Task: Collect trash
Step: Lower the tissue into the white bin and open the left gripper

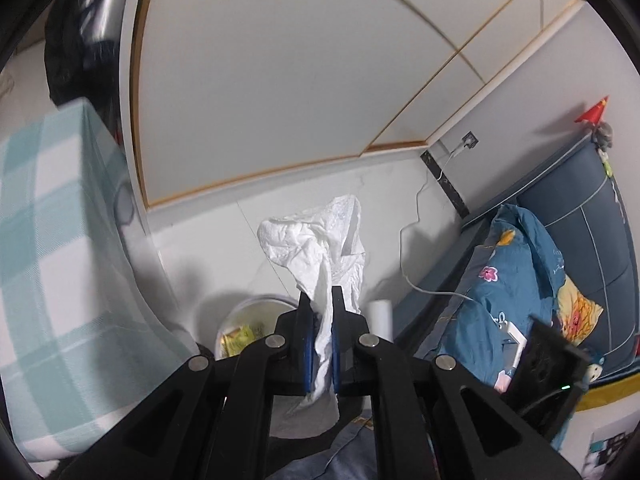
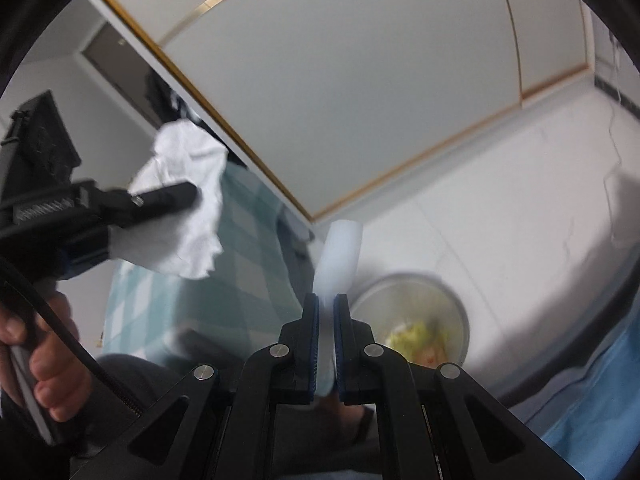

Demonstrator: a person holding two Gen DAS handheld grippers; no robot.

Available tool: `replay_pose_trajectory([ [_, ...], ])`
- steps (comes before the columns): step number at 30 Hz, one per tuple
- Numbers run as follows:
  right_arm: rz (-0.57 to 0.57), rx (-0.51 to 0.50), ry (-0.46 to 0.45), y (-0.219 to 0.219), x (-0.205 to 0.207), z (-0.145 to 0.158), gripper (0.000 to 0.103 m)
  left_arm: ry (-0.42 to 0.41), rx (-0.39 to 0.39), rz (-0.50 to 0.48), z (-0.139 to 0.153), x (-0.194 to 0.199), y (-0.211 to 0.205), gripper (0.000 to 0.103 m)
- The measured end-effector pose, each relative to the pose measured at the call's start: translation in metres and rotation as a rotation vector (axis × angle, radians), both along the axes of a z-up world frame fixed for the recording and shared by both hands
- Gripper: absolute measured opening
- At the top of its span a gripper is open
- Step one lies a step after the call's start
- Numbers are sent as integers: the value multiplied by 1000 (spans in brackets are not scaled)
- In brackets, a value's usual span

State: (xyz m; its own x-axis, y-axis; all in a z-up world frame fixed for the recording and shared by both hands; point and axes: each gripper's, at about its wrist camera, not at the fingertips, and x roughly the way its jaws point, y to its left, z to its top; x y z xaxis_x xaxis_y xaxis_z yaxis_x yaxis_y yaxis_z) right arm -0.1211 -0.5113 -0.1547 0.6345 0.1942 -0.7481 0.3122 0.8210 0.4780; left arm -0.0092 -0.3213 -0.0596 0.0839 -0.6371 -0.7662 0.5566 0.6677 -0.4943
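So I've got a crumpled tissue (image 1: 320, 248) pinched tight in the left gripper (image 1: 321, 300), sticking up toward 12 o'clock from the jaws, with a tail hanging out the back. The right gripper (image 2: 326, 304) is clamped on a small white paper cup or tube (image 2: 340, 252), can't really tell which, it's blurry. The trash bin (image 2: 460, 304) sits on the floor at about 2 o'clock of the right jaws, already has some yellow wrappers in it.

My worry: the tissue is light and floppy, so if I let go too high or off-centre it'll probably drift and land on the floor (image 1: 224, 240) next to the bin. The white thing could bounce off the rim too.

Tight spot as well. Checked blanket (image 1: 52, 220) at 9 o'clock, blue floral bedding (image 1: 516, 272) at 3 o'clock, plus a white charging cable (image 1: 412, 248) dangling near the bin that I could snag
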Motion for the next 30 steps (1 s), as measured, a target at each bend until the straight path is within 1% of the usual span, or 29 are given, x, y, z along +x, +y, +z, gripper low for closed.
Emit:
replay_pose_trajectory([
  [3, 0, 15, 45, 0, 1, -22, 9, 48, 0, 5, -17, 5, -1, 2],
  [6, -6, 11, 83, 4, -2, -37, 11, 92, 11, 12, -25, 9, -5, 2],
  [10, -25, 58, 129, -5, 4, -53, 13, 91, 28, 13, -28, 14, -5, 2],
  [12, -39, 51, 154, -6, 5, -58, 13, 101, 56, 11, -33, 13, -8, 2],
  [13, -43, 58, 155, -7, 6, -59, 17, 103, 70, 6, -36, 14, -9, 2],
  [15, -63, 72, 142, -11, 3, -58, 23, 101, 98, -4, -41, 13, -15, 2],
  [16, -72, 68, 141, -11, 1, -57, 28, 103, 111, -13, -43, 12, -17, 2],
  [17, -89, 64, 134, -14, -3, -53, 39, 108, 119, -23, -46, 11, -20, 2],
  [18, -103, 65, 124, -16, -6, -50, 43, 117, 126, -31, -49, 11, -23, 2],
  [21, -131, 61, 88, -22, -18, -35, 45, 148, 157, -45, -58, 10, -25, 3],
  [22, -144, 50, 79, -24, -23, -32, 48, 149, 174, -48, -60, 10, -26, 3],
  [23, -157, 41, 73, -27, -27, -28, 54, 151, 187, -49, -62, 9, -27, 2],
  [24, -168, 40, 68, -28, -30, -26, 57, 155, 200, -51, -65, 8, -28, 2],
  [28, -204, 66, 65, -34, -42, -21, 59, 198, 247, -74, -77, 6, -35, 3],
  [30, -209, 74, 54, -34, -49, -15, 59, 227, 285, -90, -87, 5, -39, 3],
])
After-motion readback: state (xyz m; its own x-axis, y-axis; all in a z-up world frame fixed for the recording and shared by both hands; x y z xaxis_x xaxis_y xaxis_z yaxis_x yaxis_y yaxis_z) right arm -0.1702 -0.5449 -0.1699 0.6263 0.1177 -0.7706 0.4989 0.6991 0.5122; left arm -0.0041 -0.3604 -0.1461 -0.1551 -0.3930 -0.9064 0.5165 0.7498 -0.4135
